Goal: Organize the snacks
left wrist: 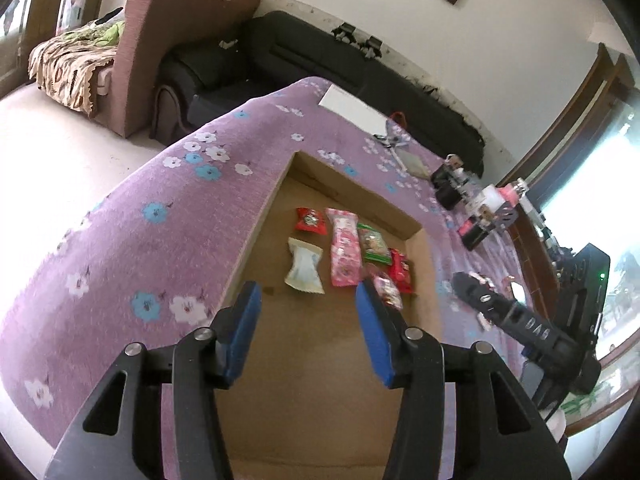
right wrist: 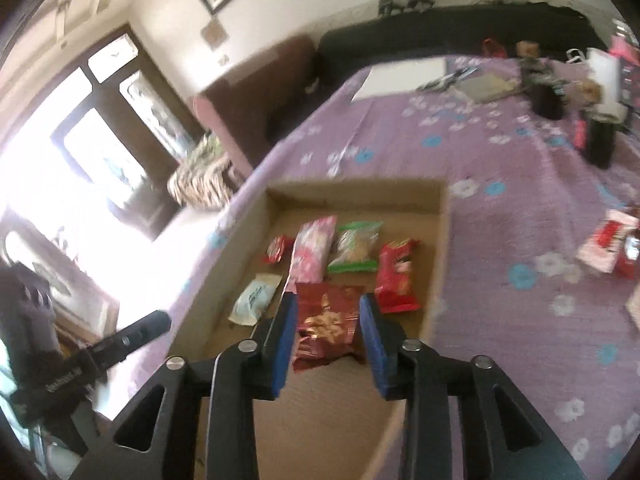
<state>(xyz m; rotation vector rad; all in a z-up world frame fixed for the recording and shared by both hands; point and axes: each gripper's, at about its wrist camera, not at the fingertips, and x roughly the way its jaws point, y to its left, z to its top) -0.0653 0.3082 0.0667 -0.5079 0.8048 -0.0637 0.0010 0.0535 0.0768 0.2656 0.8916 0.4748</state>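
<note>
Left wrist view. Right edge crowded and blurred: dark bottles and boxes on the far side of the table, labels unreadable. The right gripper enters from the right as a dark arm; its fingertips are hard to make out here. Purple flowered cloth covers the table; a pink armchair and black sofa stand behind. A shallow cardboard box lies on the cloth. Inside it lie a white packet, a pink packet, a green packet and two red ones. Left gripper hovers over the box floor, blue pads wide apart, holding nothing.

Right wrist view. Motion blur throughout; far clutter indistinct. Bright window at left washes out detail. More packets lie on the cloth outside the box, right. The right gripper's pads are partly closed, pressing both sides of a dark red snack bag just above the box floor, near the other packets.
</note>
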